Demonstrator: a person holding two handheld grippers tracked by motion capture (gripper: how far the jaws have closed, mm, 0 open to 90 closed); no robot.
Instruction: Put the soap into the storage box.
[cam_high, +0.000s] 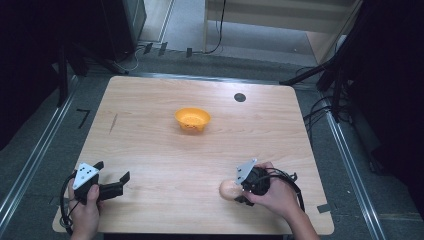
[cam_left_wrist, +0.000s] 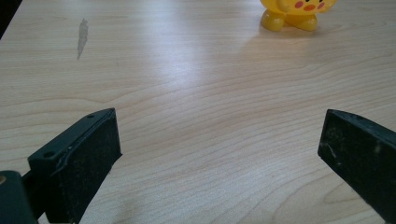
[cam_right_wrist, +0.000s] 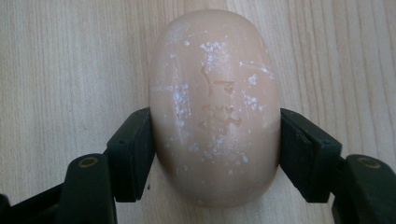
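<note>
One pale peach, egg-shaped soap-like bar (cam_right_wrist: 215, 107) lies near the right front edge of the light wooden table (cam_high: 150, 100), clamped at both sides by the right gripper (cam_high: 239, 192). One orange plastic bowl (cam_high: 192, 119), seemingly with a cartoon face, sits far at centre. The left gripper (cam_high: 112, 181) rests at the near left, jaws spread wide over bare wood.

Table (cam_high: 165, 165): pale wood-grain laminate, smooth, soft sheen; bowl (cam_high: 192, 119): glossy yellow plastic; soap bar (cam_right_wrist: 215, 107): matt, waxy peach, white powdery flecks, embossed marks; right gripper (cam_right_wrist: 215, 144) pads (cam_right_wrist: 135, 149): matt black, finely textured.
</note>
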